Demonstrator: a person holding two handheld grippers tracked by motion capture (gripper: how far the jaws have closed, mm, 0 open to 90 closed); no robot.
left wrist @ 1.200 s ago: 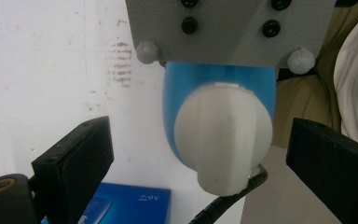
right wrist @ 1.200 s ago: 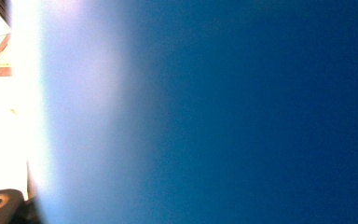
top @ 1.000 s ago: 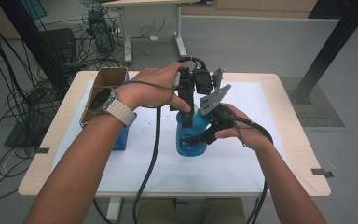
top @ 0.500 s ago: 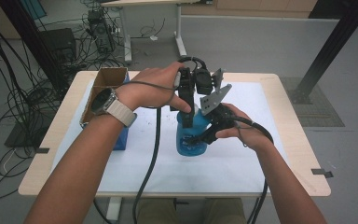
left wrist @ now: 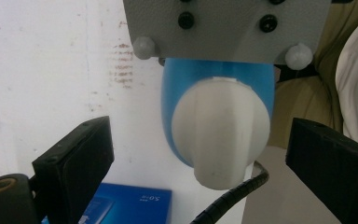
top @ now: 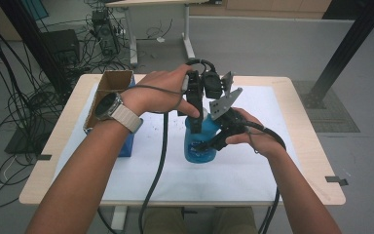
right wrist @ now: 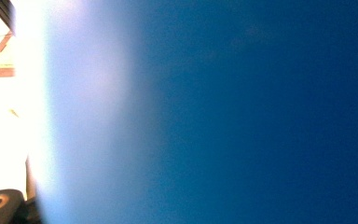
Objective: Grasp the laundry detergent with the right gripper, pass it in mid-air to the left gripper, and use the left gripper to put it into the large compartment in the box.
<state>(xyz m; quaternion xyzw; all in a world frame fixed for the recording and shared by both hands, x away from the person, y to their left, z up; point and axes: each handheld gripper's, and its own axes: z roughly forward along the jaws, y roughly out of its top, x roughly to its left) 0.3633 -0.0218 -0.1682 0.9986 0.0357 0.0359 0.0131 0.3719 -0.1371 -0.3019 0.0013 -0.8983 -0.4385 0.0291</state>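
High view against the frames before it: nothing has shifted. Both hands, both grippers and the bottle sit where they sat a second ago.

Left to right. Open cardboard box [top: 108, 92] at the tabletop's [top: 268, 170] left edge, with a flat blue box [top: 126, 145] lying below it, well clear of either set of fingers. Left gripper [top: 195, 113] comes down from above onto the blue bottle [top: 198, 146]. In the left gripper view its two black fingers [left wrist: 77, 161] stand wide apart, one on each side of the bottle's white cap [left wrist: 220, 133], with a gap on both sides; no contact, nothing held. Right gripper [top: 220, 140] lies against the bottle's right flank; its fingers are clamped on the body, which sits so close in the right gripper view that it fills the frame as blurred blue [right wrist: 242, 112].

Bottle: upright on the white sheet near tabletop centre, rounded bright-blue plastic body with a printed label, white ribbed cap with a flattened top. It stands between the right fingers and directly beneath the left ones.
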